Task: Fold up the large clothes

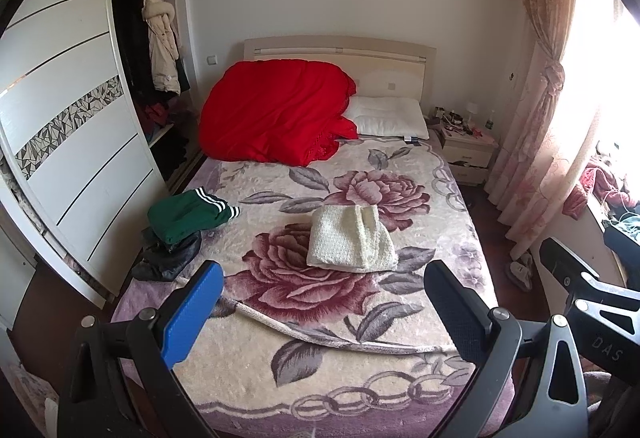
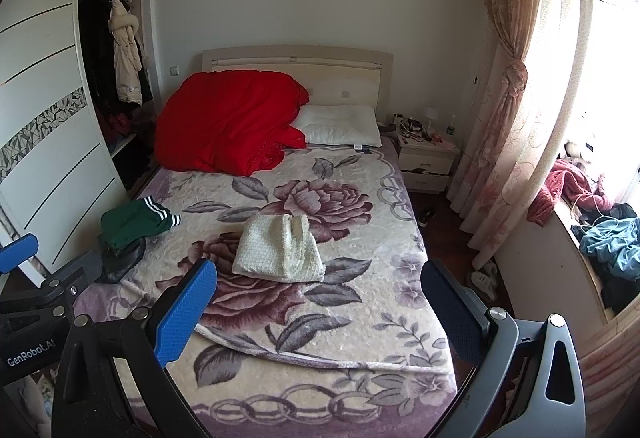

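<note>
A cream knitted garment (image 1: 352,238) lies folded in the middle of the bed (image 1: 400,370); it also shows in the right wrist view (image 2: 278,250). A green garment with white stripes (image 1: 188,216) sits on dark clothes (image 1: 170,258) at the bed's left edge, also seen in the right wrist view (image 2: 134,224). My left gripper (image 1: 324,314) is open and empty, held above the foot of the bed. My right gripper (image 2: 320,312) is open and empty beside it, to the right.
A red quilt (image 1: 272,112) and white pillow (image 1: 388,116) lie at the headboard. A wardrobe (image 1: 76,110) stands left of the bed. A nightstand (image 1: 466,152), curtains (image 2: 504,126) and a cluttered windowsill (image 2: 600,238) are on the right. Slippers (image 2: 484,278) lie on the floor.
</note>
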